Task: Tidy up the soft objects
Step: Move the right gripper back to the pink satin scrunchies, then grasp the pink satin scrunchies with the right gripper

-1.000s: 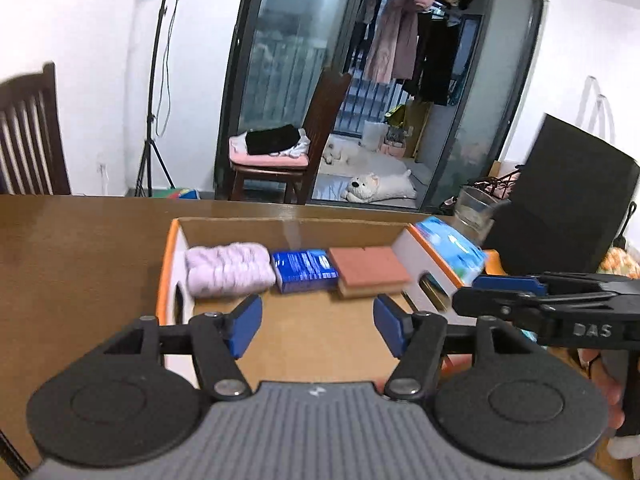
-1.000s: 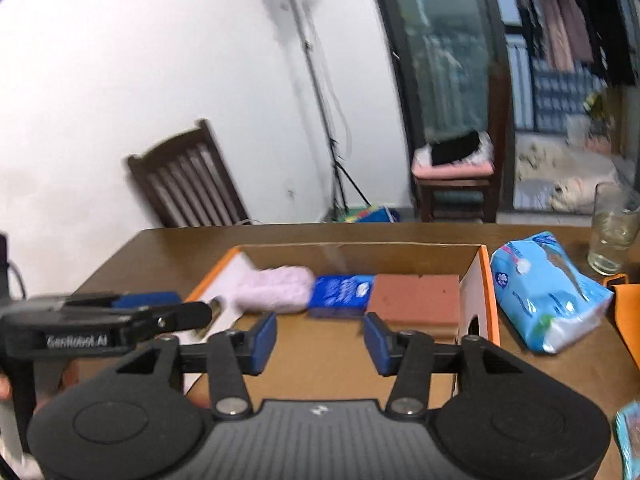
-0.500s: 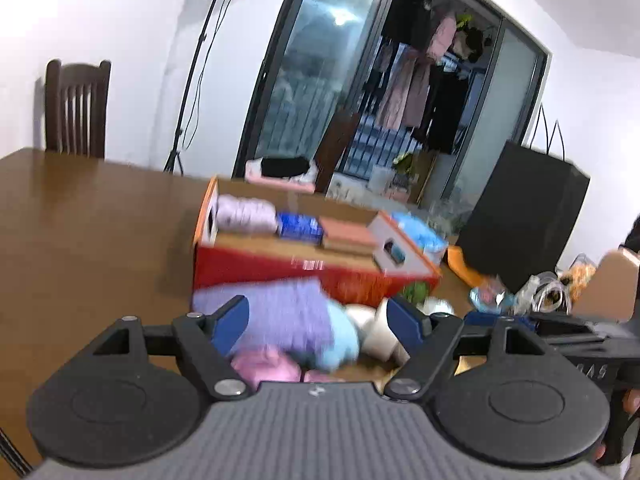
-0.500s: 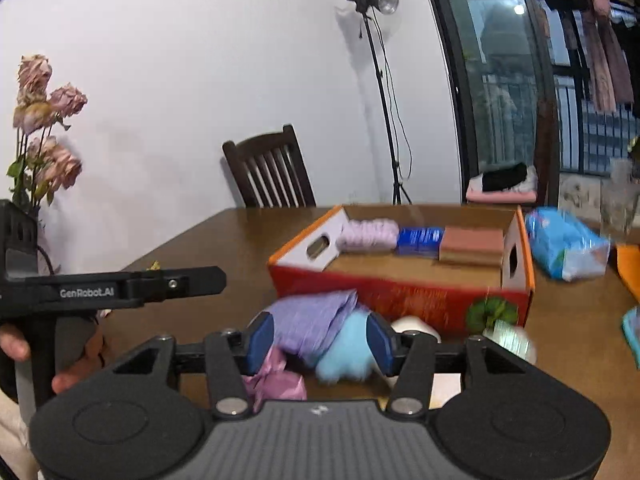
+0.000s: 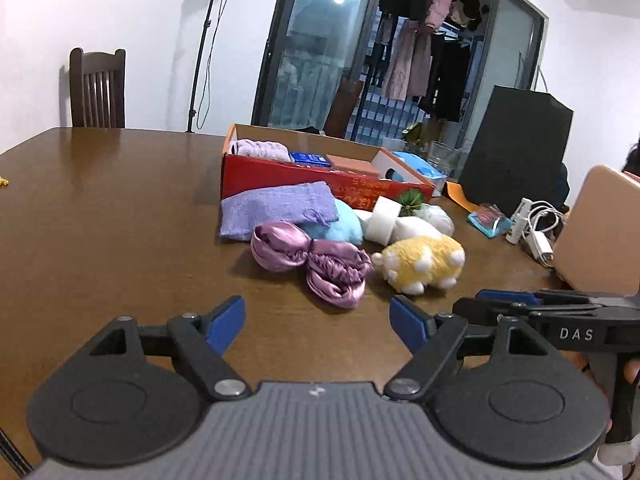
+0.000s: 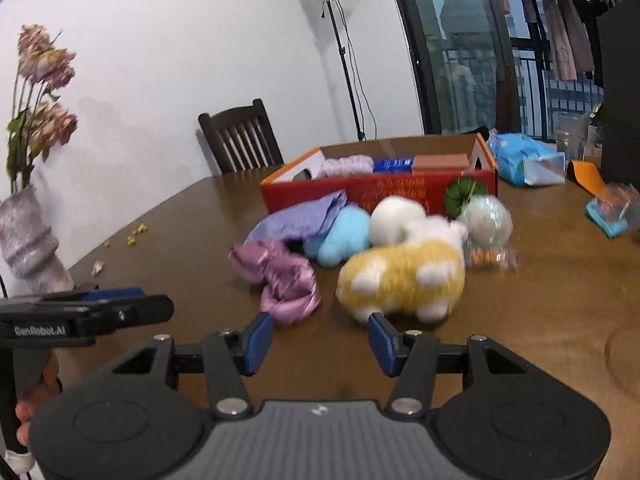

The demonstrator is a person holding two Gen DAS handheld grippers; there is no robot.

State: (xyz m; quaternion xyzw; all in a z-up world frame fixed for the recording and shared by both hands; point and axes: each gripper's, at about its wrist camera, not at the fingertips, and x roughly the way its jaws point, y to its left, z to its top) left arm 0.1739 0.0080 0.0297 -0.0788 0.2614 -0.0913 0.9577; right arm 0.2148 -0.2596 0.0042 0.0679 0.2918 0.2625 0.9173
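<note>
A pile of soft things lies on the brown table in front of a red cardboard box [image 5: 280, 174] [image 6: 384, 192]: a shiny purple satin cloth [image 5: 312, 264] [image 6: 280, 276], a lilac towel [image 5: 276, 208] [image 6: 304, 216], a light blue plush [image 5: 344, 224] [image 6: 344, 236], a yellow and white plush [image 5: 424, 264] [image 6: 404, 276] and a white plush [image 6: 400, 216]. The box holds a pale pink towel [image 5: 260, 149], a blue pack and a brown sponge. My left gripper [image 5: 318, 320] is open and empty, just short of the satin cloth. My right gripper [image 6: 320, 340] is open and empty, just short of the yellow plush.
A blue tissue pack [image 6: 524, 156], a glass [image 6: 568, 136], a black bag [image 5: 516, 152], a white charger with cable [image 5: 532, 220] and a small teal packet [image 5: 490, 220] lie to the right. A vase of dried flowers [image 6: 28, 236] stands at the left. A chair [image 5: 98, 88] is behind the table.
Both grippers have pulled back from over the box toward the near table edge. The pile of soft things in front of the box has come into view. Both jaws stayed open.
</note>
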